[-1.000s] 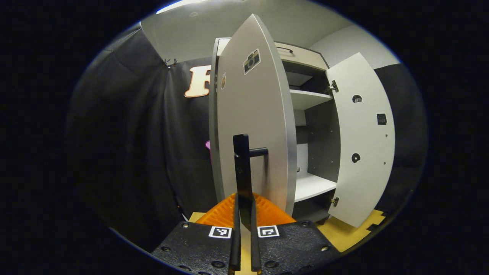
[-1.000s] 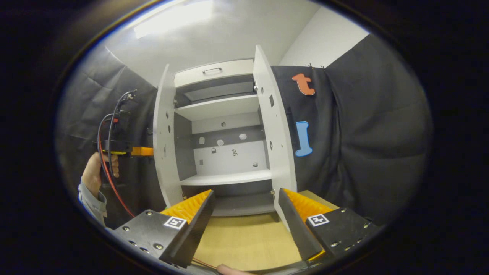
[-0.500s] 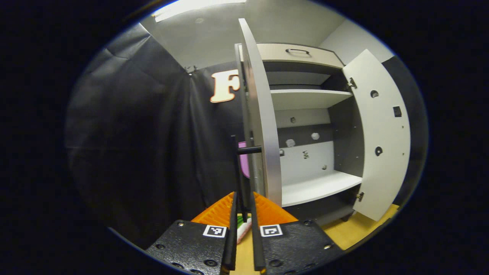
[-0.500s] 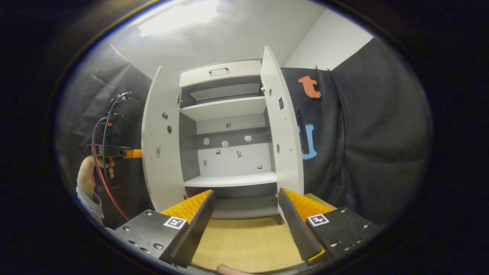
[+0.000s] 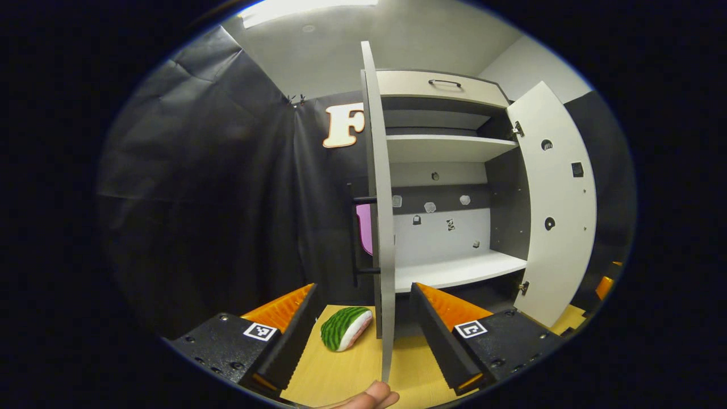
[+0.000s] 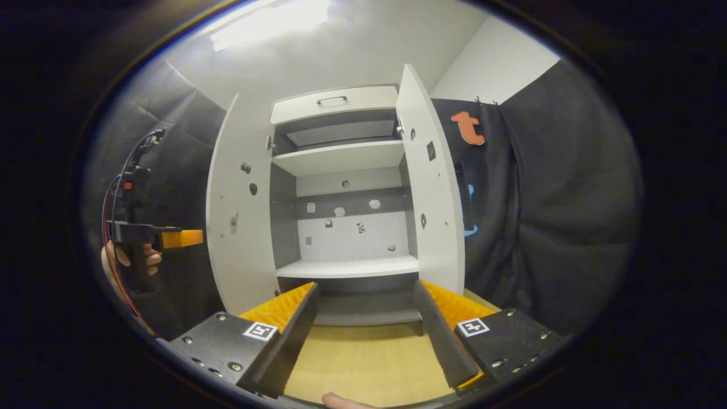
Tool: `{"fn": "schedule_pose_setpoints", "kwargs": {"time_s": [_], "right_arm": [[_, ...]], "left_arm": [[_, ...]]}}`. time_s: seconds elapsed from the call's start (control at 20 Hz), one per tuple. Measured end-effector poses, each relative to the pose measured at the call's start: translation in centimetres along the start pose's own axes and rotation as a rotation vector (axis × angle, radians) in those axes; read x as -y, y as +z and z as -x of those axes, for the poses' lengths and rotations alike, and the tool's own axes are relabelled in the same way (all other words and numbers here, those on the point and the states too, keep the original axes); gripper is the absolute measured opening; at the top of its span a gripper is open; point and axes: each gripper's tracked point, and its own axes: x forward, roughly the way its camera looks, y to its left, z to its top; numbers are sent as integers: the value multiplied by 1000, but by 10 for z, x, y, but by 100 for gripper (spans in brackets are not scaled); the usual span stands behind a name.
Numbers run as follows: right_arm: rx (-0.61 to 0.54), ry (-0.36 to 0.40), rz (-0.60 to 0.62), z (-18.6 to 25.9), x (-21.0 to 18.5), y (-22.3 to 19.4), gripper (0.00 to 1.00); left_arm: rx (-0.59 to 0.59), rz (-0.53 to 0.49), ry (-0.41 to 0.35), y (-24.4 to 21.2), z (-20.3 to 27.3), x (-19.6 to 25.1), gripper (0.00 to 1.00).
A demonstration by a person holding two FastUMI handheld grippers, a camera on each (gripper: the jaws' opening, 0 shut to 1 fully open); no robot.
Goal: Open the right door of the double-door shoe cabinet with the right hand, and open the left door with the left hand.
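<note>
Left hand-held gripper (image 5: 363, 335) is released, fingers spread wide, gripping nothing. I see the left door (image 5: 381, 227) edge-on, its edge running down between my two fingers. Its black bar handle (image 5: 355, 236) sits on the door's outer face, just left of the edge and apart from the fingers. A green-and-white object (image 5: 345, 328) lies on the wooden floor (image 5: 341, 375) between the fingers, just left of the door's bottom edge. A fingertip (image 5: 372, 396) pokes in at the bottom of the left gripper view.

Right hand-held gripper (image 6: 366, 335) is also released, fingers apart, holding nothing, facing the shoe cabinet (image 6: 346, 227) straight on and apart from it. In the right gripper view both doors stand swung out: the right door (image 6: 434, 193) just beyond my right finger, the left one to the left of the opening. Shelves inside look bare. A top drawer (image 6: 334, 103) sits above them. Farther left I see the left hand-held gripper in a hand (image 6: 122, 261), near the left door's outer side, not touching it.
</note>
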Motion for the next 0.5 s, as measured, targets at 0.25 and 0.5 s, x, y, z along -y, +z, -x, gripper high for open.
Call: {"fn": "schedule_pose_setpoints", "kwargs": {"time_s": [0.25,0.5], "right_arm": [[18,-6,7,1,7,8,99],[37,-23,29,0,15,24,99]], "left_arm": [[23,34,-38,1,19,34,98],[37,34,-124,-3,42,87,98]]}}
